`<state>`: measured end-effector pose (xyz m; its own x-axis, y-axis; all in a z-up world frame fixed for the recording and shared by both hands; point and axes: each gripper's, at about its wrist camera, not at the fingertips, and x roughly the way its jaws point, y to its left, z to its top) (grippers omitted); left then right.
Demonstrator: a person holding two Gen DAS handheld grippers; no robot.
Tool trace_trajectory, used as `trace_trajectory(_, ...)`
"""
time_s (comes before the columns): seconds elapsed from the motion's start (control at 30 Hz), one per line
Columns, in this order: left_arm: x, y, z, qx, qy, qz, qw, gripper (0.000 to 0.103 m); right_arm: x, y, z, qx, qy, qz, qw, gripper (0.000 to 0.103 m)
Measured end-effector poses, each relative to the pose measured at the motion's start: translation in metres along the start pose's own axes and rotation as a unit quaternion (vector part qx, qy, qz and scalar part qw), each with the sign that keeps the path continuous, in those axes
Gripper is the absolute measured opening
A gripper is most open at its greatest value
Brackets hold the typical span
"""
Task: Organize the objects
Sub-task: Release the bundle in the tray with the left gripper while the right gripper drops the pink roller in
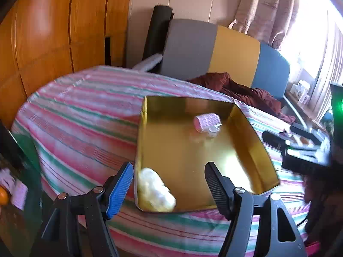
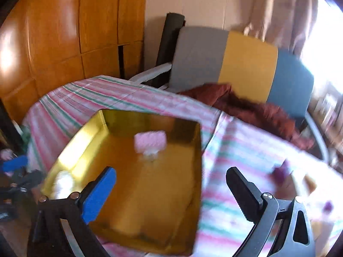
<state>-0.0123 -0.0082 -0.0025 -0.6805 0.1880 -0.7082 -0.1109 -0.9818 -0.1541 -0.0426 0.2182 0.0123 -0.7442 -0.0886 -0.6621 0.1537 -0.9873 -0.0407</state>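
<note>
A shallow gold tray (image 1: 246, 126) lies on the striped cloth. A pink patterned packet (image 1: 206, 121) rests near its far wall, and a pale yellow crumpled bag (image 1: 155, 189) sits in its near left corner. My left gripper (image 1: 169, 171) hangs open over the tray's near edge, just right of and above the yellow bag, with nothing between its fingers. In the right wrist view the same tray (image 2: 188, 224) holds the pink packet (image 2: 150, 140) and the blurred yellow bag (image 2: 63, 182). My right gripper (image 2: 171, 175) stands wide open above the tray's right side, empty.
The striped cloth (image 1: 85, 111) covers a rounded table. A chair (image 1: 214, 49) in grey, yellow and blue stands behind, with a dark red cloth (image 1: 242, 90) draped on it. Black boxes (image 1: 304, 150) lie to the right. Blurred purple and tan items (image 2: 285, 175) lie right of the tray. Wooden cabinets (image 1: 53, 32) fill the left.
</note>
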Motion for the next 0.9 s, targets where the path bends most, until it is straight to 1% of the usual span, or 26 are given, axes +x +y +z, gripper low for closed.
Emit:
trace_trajectory(0.07, 0.001, -0.002, -0.001, 0.002, 0.007, 0.006, 1.0, 0.069, -0.008, 0.001, -0.009, 0.02, -0.002, 0.015, 1.0, 0.103)
trace_trajectory(0.1, 0.001, -0.006, -0.002, 0.009, 0.007, 0.014, 0.9998, 0.066, -0.01, 0.004, -0.012, 0.023, -0.001, 0.018, 1.0, 0.103)
trace_trajectory(0.13, -0.002, -0.009, -0.004, 0.014, 0.005, 0.012, 0.9998, 0.062, -0.013, 0.006, -0.016, 0.024, -0.001, 0.018, 1.0, 0.103)
trace_trajectory(0.17, -0.003, -0.012, -0.005, 0.02, 0.002, 0.005, 0.9998, 0.062, -0.018, 0.009, -0.019, 0.021, -0.003, 0.015, 1.0, 0.103)
trace_trajectory(0.2, -0.006, -0.016, -0.005, 0.029, -0.003, 0.012, 0.9995, 0.062, -0.021, 0.011, -0.021, 0.018, -0.006, 0.013, 1.0, 0.103)
trace_trajectory(0.23, -0.009, -0.02, -0.006, 0.036, -0.01, 0.021, 0.9991, 0.062, -0.023, 0.013, -0.024, 0.014, -0.003, 0.01, 1.0, 0.103)
trace_trajectory(0.33, -0.016, -0.027, -0.009, 0.046, -0.023, 0.019, 0.9985, 0.063, -0.03, 0.016, -0.033, 0.017, 0.005, 0.017, 1.0, 0.103)
trace_trajectory(0.4, -0.018, -0.03, -0.01, 0.049, -0.023, 0.015, 0.9985, 0.064, -0.035, 0.018, -0.039, 0.016, 0.004, 0.015, 1.0, 0.103)
trace_trajectory(0.5, -0.016, -0.035, -0.013, 0.052, -0.016, 0.019, 0.9983, 0.065, -0.041, 0.017, -0.047, 0.022, -0.001, 0.017, 1.0, 0.103)
trace_trajectory(0.63, -0.013, -0.038, -0.018, 0.051, -0.008, 0.016, 0.9986, 0.069, -0.047, 0.017, -0.053, 0.027, -0.008, 0.018, 0.999, 0.103)
trace_trajectory(0.77, -0.011, -0.043, -0.021, 0.058, -0.007, 0.019, 0.9981, 0.071, -0.047, 0.013, -0.058, 0.036, -0.004, 0.018, 0.999, 0.103)
trace_trajectory(0.9, -0.01, -0.045, -0.023, 0.061, -0.005, 0.018, 0.9979, 0.074, -0.046, 0.009, -0.062, 0.044, 0.0, 0.015, 0.999, 0.103)
